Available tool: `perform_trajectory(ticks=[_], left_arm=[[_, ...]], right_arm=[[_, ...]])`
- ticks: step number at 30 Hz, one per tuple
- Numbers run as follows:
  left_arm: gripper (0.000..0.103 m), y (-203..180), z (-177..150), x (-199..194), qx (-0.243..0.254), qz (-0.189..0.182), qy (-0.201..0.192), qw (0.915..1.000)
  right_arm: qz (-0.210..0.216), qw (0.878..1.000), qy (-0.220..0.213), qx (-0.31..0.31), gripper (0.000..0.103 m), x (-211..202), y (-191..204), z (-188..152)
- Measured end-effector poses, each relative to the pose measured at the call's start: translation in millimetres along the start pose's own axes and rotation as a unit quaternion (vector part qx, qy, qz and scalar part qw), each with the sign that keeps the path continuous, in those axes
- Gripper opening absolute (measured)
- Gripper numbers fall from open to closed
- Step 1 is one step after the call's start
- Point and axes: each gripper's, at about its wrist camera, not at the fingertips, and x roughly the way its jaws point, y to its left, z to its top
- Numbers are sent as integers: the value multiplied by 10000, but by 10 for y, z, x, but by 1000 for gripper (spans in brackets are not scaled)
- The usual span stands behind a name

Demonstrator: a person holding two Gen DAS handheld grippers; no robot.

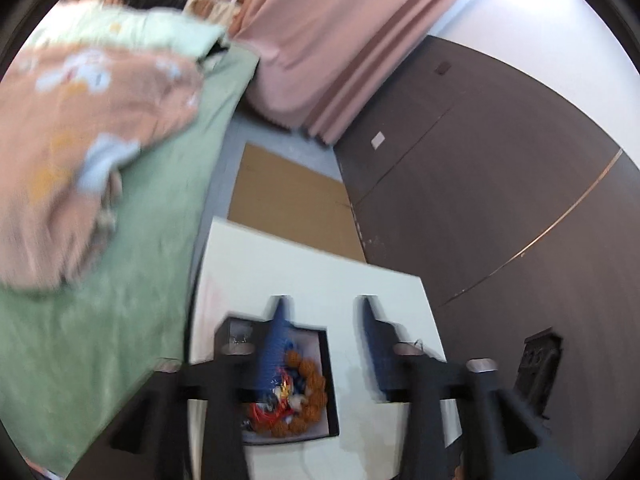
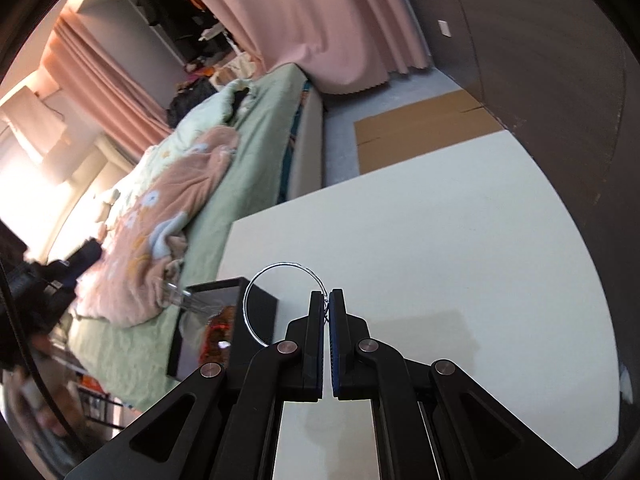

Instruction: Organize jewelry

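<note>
The white surface (image 2: pixel 440 240) carries a black open box (image 1: pixel 326 380), set near the edge next to the bed (image 2: pixel 248 152). Inside the box a heap of jewelry (image 1: pixel 296 392) is seen: orange beads in a ring, with red and blue pieces tangled among them.

The step in hand is judged to be the placing of a thin silver hoop (image 2: pixel 276 300) with the rest. It would be done well if the hoop were carried over the box's opening, lowered until it nearly rests on the lining, and only then released, so that it is not dropped from a height or caught on the box wall. The beads should not be stirred by the other tool while this is done.

The right tongs (image 2: pixel 327 300) are pressed together on the hoop's rim, which is pinched at the tips; the loop stands out to the left, above the surface and just beside the box. The left tongs (image 1: pixel 324 312) are held apart over the box, one finger above the beads, and nothing is seen gripped between them.
</note>
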Motion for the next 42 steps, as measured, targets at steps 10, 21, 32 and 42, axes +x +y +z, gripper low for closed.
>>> perform_trajectory(ticks=[10, 21, 32, 42], left_arm=[[68, 214, -247, -99, 77, 435, -524, 9976], [68, 347, -281, -103, -24, 680, -570, 9960], [68, 365, -350, -265, -34, 854, -667, 9941], [68, 273, -467, -452, -154, 618, -668, 9957]], right_arm=[[657, 9974, -12, -287, 4, 146, 392, -62], [1231, 9921, 102, -219, 4, 502, 804, -144], [1123, 9923, 397, 333, 53, 825, 826, -123], [564, 9980, 110, -249, 66, 421, 923, -214]])
